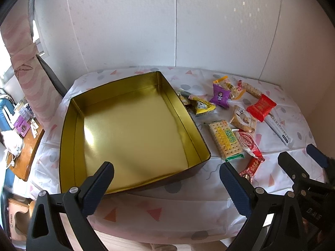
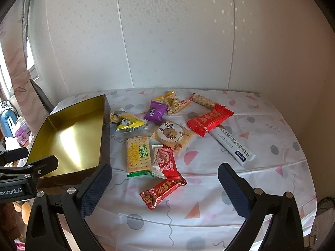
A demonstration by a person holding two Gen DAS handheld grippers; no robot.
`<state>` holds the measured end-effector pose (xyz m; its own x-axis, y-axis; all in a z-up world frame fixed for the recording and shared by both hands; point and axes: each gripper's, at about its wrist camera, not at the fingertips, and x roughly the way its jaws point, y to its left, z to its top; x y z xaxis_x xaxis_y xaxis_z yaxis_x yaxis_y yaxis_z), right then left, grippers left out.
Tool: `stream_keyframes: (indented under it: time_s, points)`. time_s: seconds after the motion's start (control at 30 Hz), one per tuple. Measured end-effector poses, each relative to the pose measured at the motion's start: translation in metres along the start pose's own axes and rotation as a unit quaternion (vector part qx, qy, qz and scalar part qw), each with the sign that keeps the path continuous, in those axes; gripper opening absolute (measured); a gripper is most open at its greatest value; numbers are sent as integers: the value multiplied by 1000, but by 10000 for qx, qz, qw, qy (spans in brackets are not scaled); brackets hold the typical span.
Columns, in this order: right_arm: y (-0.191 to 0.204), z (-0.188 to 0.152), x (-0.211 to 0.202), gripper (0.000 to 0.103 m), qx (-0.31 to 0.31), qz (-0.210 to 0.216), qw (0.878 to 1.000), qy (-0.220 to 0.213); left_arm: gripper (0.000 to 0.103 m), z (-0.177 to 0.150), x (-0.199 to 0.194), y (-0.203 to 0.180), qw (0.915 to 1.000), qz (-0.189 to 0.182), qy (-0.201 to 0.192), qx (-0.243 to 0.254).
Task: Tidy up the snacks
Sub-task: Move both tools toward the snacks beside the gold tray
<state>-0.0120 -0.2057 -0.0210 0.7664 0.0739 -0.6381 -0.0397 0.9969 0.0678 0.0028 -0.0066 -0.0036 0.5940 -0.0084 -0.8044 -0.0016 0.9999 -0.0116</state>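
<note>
Both grippers, left gripper (image 1: 166, 179) and right gripper (image 2: 165, 183), hover wide-jawed, holding nothing. Right of the gold tin (image 1: 71, 125), the cracker pack (image 2: 138, 154) lies lengthwise away from the camera among scattered snacks.

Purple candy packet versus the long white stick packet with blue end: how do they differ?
The purple candy packet is short and puffy, pillow-shaped; the long white stick packet is slim and flat. The purple one lies free on the cloth, while the white one's far end is tucked under a large red wrapper. The purple one lies nearer the gold-lined tin. Both lie outside the tin, ungripped.
</note>
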Motion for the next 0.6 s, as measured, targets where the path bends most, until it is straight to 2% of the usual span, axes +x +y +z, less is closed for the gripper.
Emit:
stream_keyframes:
  time_s: [0.4,0.6]
  points:
    - [-11,0,5,103,3,13,10000,73,101,0,6,-12,9999,102,39,84]
    - [-26,2,6,103,66,208,9998,40,101,2,9,-22,9992,294,-29,267]
